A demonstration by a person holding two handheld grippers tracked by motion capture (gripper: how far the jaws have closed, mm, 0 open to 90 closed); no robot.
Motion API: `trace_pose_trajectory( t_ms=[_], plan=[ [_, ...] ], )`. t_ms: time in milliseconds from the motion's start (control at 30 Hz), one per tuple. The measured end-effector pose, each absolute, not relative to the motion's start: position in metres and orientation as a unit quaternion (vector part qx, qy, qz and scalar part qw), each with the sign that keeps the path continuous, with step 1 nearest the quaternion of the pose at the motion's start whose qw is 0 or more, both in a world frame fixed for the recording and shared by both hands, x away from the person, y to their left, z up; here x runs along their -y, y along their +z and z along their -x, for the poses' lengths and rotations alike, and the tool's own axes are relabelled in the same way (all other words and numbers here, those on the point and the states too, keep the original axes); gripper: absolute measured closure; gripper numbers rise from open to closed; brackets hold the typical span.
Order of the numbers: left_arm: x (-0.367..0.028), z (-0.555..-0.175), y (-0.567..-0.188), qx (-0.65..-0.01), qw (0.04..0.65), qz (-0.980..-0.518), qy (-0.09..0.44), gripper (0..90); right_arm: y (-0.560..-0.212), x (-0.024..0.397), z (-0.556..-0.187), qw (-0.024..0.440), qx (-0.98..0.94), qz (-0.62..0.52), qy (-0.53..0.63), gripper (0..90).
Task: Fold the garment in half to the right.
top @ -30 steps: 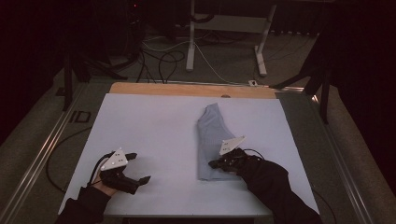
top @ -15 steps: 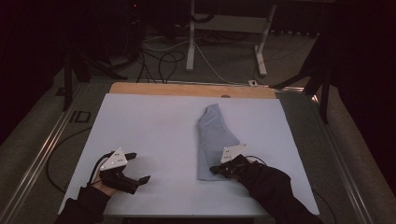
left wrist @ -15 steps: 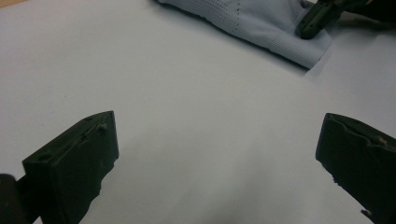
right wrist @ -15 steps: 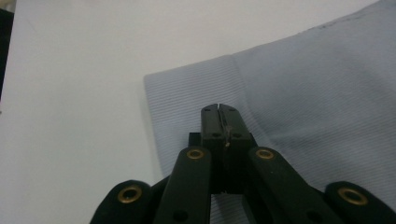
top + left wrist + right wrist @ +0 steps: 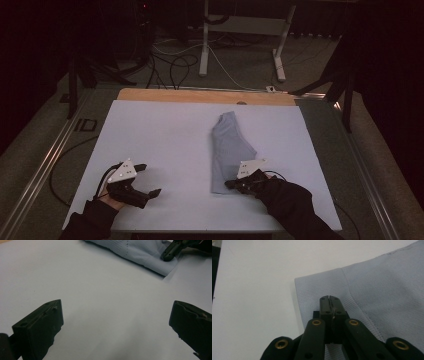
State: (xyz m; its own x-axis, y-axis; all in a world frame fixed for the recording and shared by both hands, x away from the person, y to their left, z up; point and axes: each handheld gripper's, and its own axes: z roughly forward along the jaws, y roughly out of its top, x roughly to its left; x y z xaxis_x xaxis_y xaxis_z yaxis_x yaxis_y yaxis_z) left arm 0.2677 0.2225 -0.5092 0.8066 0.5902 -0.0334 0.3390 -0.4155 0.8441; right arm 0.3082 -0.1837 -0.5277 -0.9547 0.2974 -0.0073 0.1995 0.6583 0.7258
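- A pale blue folded garment lies on the white worktop, right of centre, running from far to near
- The right tongs sit at the garment's near edge — jaws pressed together over its ribbed hem; whether any cloth is pinched between them I cannot tell
- The left tongs rest at the near left of the worktop, jaws wide apart with only bare white surface between them, well apart from the garment
- In the left gripper view the garment lies far and to the right, with the right tongs on its edge
- Nothing lies between the left tongs and the garment
- Beyond the far edge — a wooden strip, floor cables and a white stand
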Motion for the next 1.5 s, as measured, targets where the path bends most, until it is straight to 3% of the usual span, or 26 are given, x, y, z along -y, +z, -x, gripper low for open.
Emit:
trace_pose_trajectory(
  t_ms=[333,467,733,933,1033,1067,1500],
  plan=[
    [-0.223,-0.267,-0.51,-0.278,0.463,-0.831,0.137,0.4,-0.524,0.182,-0.311,0.064,-0.906,-0.149,0.391,89.9],
    [-0.223,-0.268,-0.51,-0.278,0.462,-0.831,0.136,0.4,-0.515,0.182,-0.312,0.059,-0.899,-0.155,0.406,83.5],
    [-0.223,-0.267,-0.51,-0.28,0.462,-0.83,0.137,0.4,-0.505,0.185,-0.315,0.064,-0.892,-0.166,0.416,55.9],
    [-0.223,-0.267,-0.509,-0.278,0.461,-0.831,0.138,0.4,-0.499,0.188,-0.318,0.066,-0.885,-0.18,0.425,29.9],
    [-0.223,-0.268,-0.509,-0.278,0.462,-0.831,0.138,0.4,-0.495,0.191,-0.323,0.053,-0.882,-0.187,0.43,11.0],
    [-0.223,-0.268,-0.509,-0.278,0.462,-0.831,0.138,0.4,-0.494,0.192,-0.324,0.049,-0.881,-0.185,0.432,9.0],
    [-0.224,-0.267,-0.509,-0.278,0.462,-0.831,0.139,0.4,-0.484,0.212,-0.332,0.099,-0.86,-0.23,0.445,8.5]
  ],
)
